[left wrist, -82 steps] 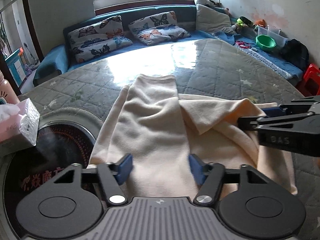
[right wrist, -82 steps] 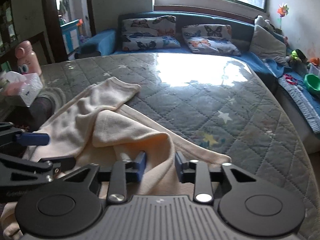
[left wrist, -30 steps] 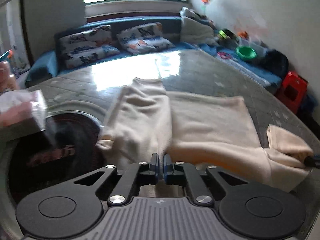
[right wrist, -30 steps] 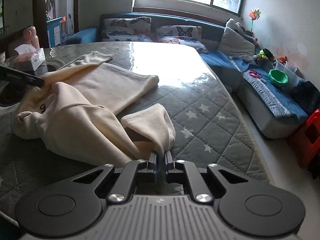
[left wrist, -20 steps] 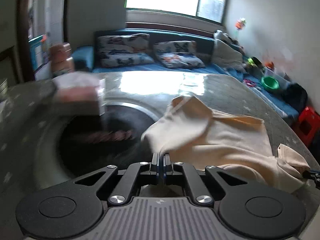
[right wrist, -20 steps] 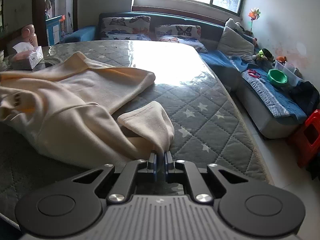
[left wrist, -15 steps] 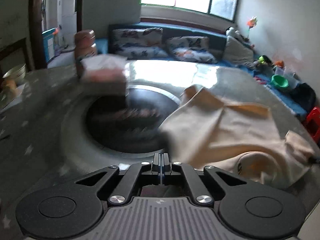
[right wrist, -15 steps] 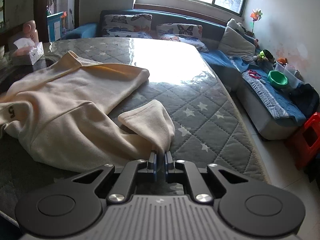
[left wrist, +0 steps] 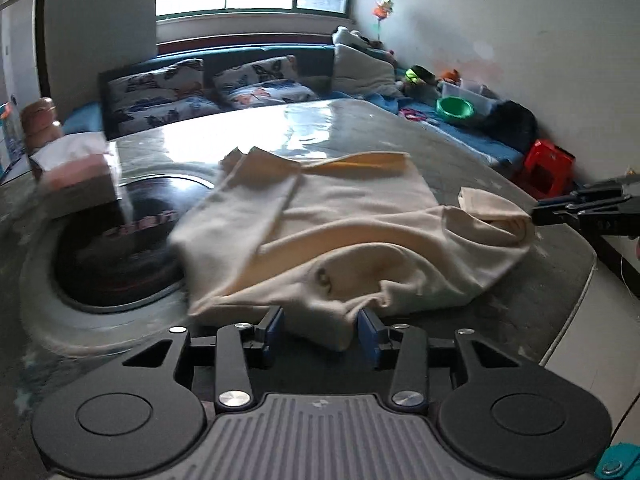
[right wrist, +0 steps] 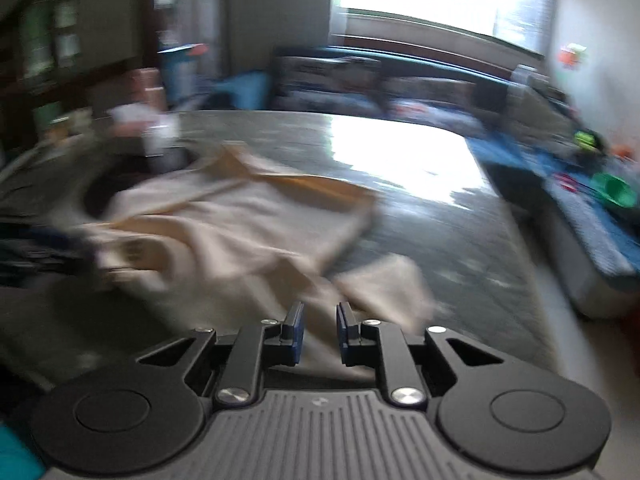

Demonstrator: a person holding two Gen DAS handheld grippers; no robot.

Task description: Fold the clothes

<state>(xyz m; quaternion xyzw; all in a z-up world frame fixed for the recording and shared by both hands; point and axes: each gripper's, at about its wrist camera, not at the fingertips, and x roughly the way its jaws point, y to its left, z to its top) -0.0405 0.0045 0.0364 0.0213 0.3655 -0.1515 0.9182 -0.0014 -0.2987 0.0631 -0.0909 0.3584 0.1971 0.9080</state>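
Note:
A cream sweatshirt (left wrist: pixel 352 216) lies crumpled on the quilted grey table cover (left wrist: pixel 540 280). One sleeve is folded over its far left part. My left gripper (left wrist: pixel 320 330) is at its near edge, and its jaws are opening. A fold of cloth lies loose between the blue pads (left wrist: pixel 272 326). My right gripper (left wrist: pixel 536 210) shows at the right edge, beside the sleeve cuff. In the blurred right wrist view the right gripper (right wrist: pixel 319 330) has a small gap and its jaws are opening over the sweatshirt (right wrist: pixel 240 224), which the pads do not press.
A round black insert (left wrist: pixel 120 248) is set in the table at the left, with a tissue box (left wrist: pixel 76 176) behind it. Beyond the table are a blue sofa with butterfly pillows (left wrist: pixel 200 92), a green bowl (left wrist: pixel 454 106) and a red stool (left wrist: pixel 548 164). The table's edge runs close on the right.
Both grippers were shut on cloth. The left one swung round to the sweatshirt's near edge and its jaws parted wide. The right one rose, turned left and its jaws parted a little.

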